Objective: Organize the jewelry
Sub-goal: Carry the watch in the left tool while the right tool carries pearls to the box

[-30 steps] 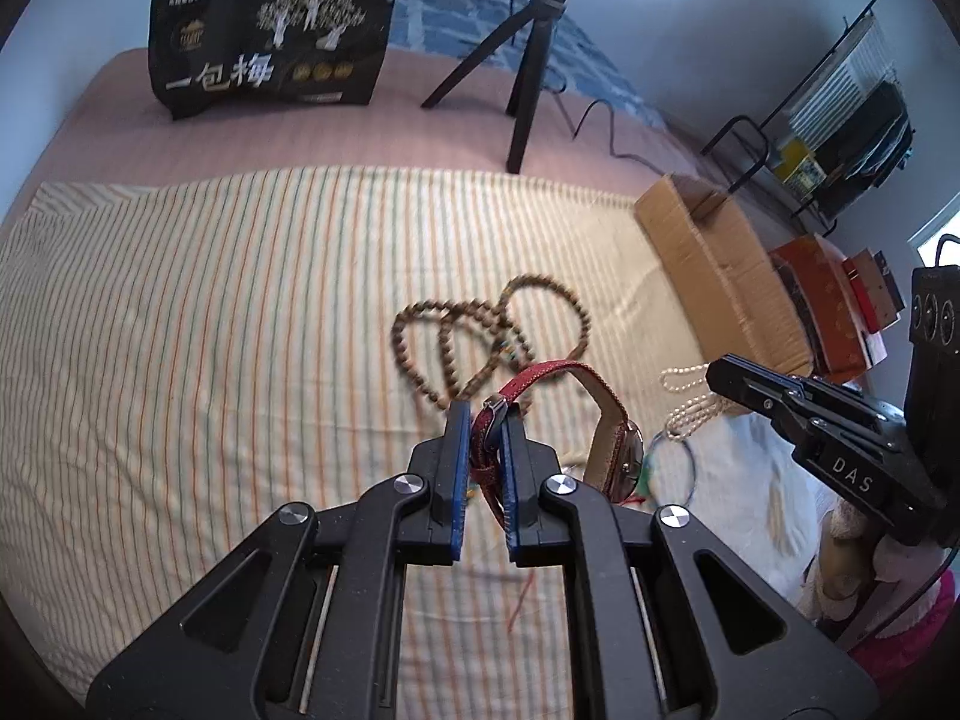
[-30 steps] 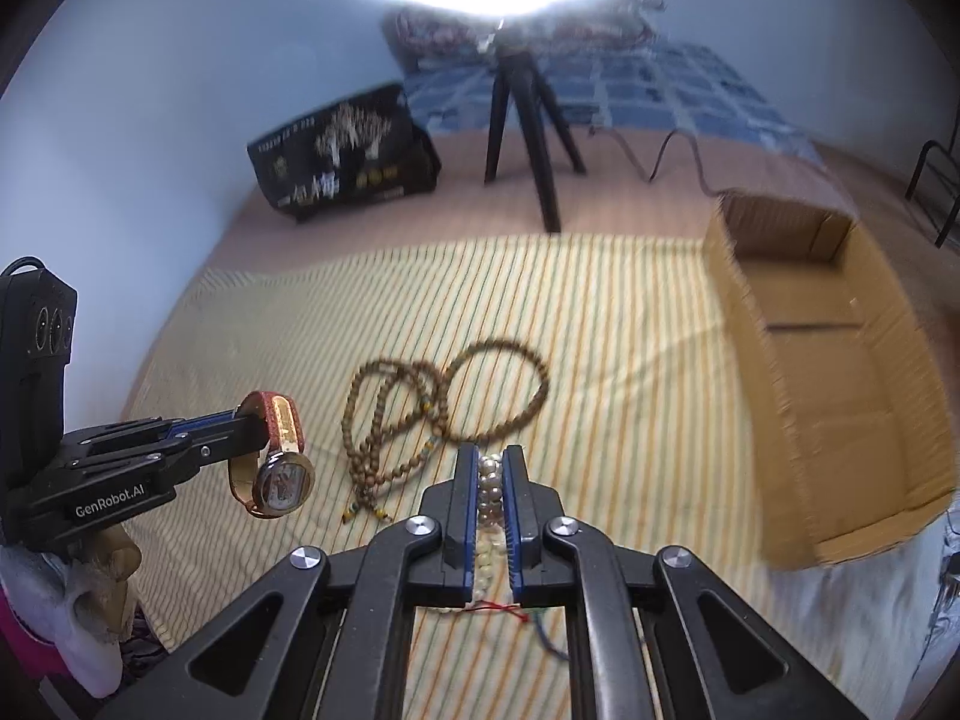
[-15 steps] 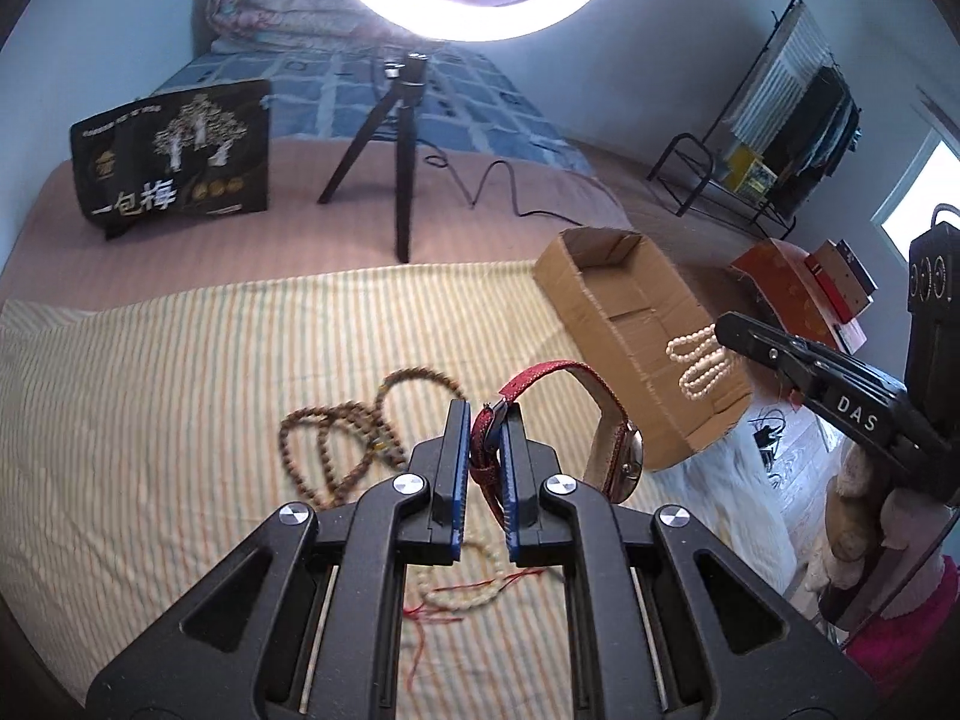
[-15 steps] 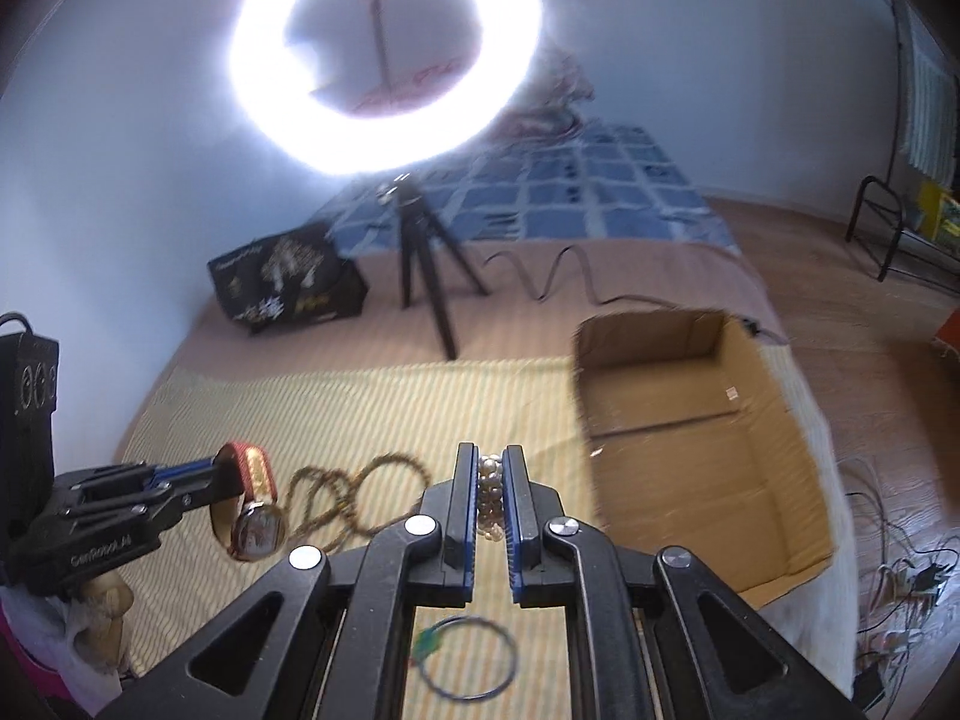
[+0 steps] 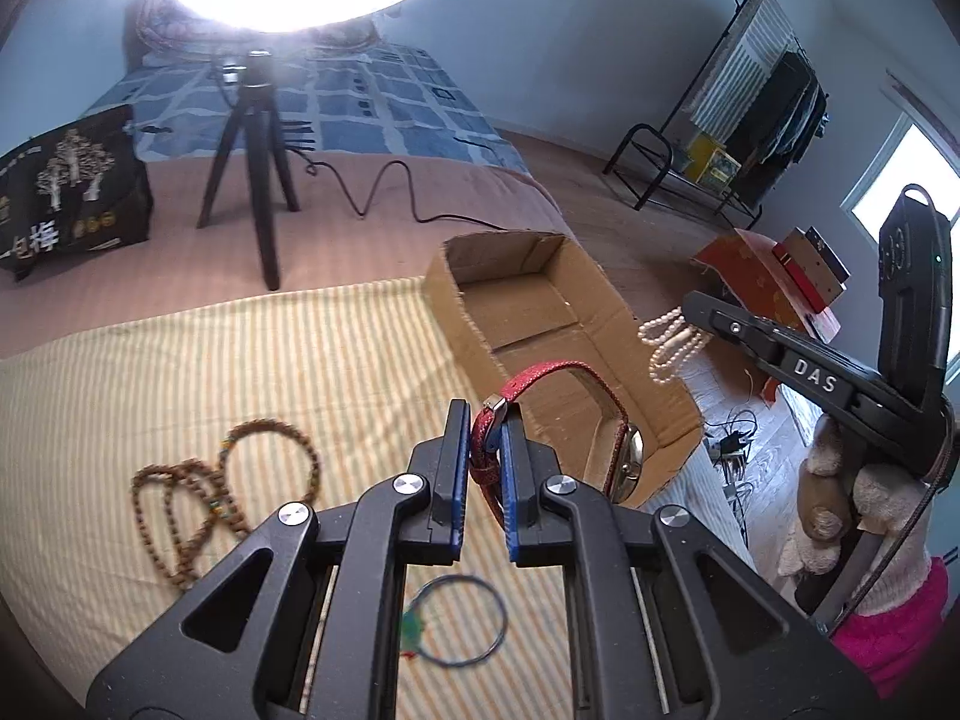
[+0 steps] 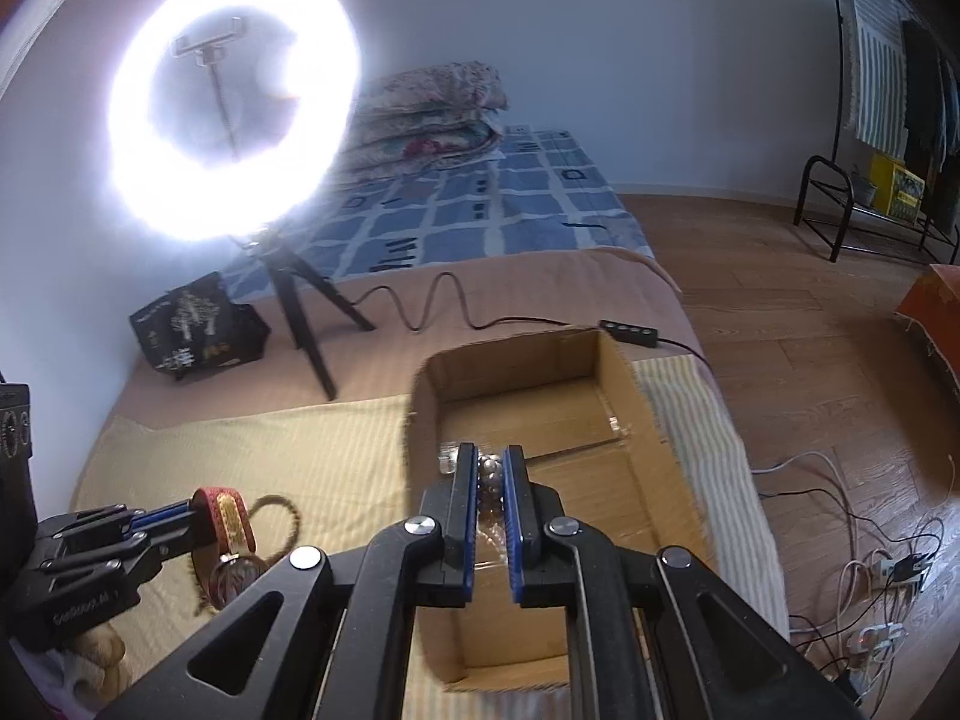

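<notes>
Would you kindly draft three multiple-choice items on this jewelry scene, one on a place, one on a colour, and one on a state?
1. Where do the wooden bead strands lie?
A. in the cardboard box
B. on the striped cloth
C. on the floor

2. What colour is the strap of the watch held by the left gripper?
A. red
B. black
C. white

3. What is the state of the right gripper?
A. open and empty
B. shut on the watch
C. shut on the pearl strands

Key: 1 B, the beads rest on the striped cloth, left of the cardboard box. 2 A, the strap shows red between the fingers. 3 C, the pearl strands hang from its tip.
</notes>
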A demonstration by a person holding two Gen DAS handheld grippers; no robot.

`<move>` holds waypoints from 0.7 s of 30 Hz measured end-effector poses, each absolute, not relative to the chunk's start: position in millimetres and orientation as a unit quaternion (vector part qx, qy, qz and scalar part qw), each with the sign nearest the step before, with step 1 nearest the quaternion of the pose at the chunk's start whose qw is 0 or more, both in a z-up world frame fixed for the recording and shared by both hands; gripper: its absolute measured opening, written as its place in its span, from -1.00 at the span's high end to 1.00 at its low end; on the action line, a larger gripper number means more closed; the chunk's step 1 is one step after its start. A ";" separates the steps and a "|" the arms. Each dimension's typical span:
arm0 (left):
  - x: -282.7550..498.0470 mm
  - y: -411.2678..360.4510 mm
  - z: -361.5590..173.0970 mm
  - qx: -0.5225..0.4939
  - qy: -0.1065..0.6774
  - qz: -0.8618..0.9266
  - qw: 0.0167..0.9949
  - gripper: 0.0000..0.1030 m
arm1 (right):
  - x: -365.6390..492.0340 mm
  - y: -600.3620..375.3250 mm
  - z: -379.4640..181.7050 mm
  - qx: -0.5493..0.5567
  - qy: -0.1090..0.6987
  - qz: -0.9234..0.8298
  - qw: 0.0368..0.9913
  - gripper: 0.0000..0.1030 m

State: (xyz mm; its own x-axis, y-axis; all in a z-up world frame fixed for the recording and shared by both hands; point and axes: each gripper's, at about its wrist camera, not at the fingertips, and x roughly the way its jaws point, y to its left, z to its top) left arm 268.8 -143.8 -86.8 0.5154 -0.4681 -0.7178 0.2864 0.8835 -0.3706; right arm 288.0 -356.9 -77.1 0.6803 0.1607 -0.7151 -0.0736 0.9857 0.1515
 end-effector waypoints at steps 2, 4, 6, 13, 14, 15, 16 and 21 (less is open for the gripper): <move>273.8 -158.5 -91.3 -0.100 0.442 -0.222 0.863 0.86 | 293.2 -363.9 -80.3 0.054 0.397 0.064 0.914 0.90; 277.6 -170.3 -93.9 -0.098 0.442 -0.225 0.863 0.86 | 298.8 -370.3 -85.8 0.052 0.398 0.060 0.914 0.90; 281.5 -181.9 -98.3 -0.092 0.442 -0.227 0.863 0.86 | 303.7 -376.5 -91.2 0.053 0.400 0.060 0.913 0.90; 296.8 -214.3 -114.9 -0.083 0.455 -0.234 0.855 0.86 | 317.9 -395.7 -113.5 0.061 0.412 0.058 0.907 0.90; 298.1 -219.0 -117.4 -0.079 0.456 -0.234 0.855 0.86 | 319.8 -399.0 -116.3 0.064 0.414 0.057 0.906 0.90; 299.1 -222.5 -118.6 -0.077 0.457 -0.235 0.854 0.86 | 321.1 -401.4 -118.9 0.067 0.415 0.057 0.905 0.90; 299.9 -226.2 -121.0 -0.074 0.460 -0.236 0.853 0.86 | 322.3 -403.8 -121.6 0.071 0.417 0.057 0.904 0.90; 301.5 -235.8 -130.0 -0.070 0.469 -0.244 0.846 0.86 | 327.6 -409.4 -132.1 0.087 0.425 0.059 0.899 0.89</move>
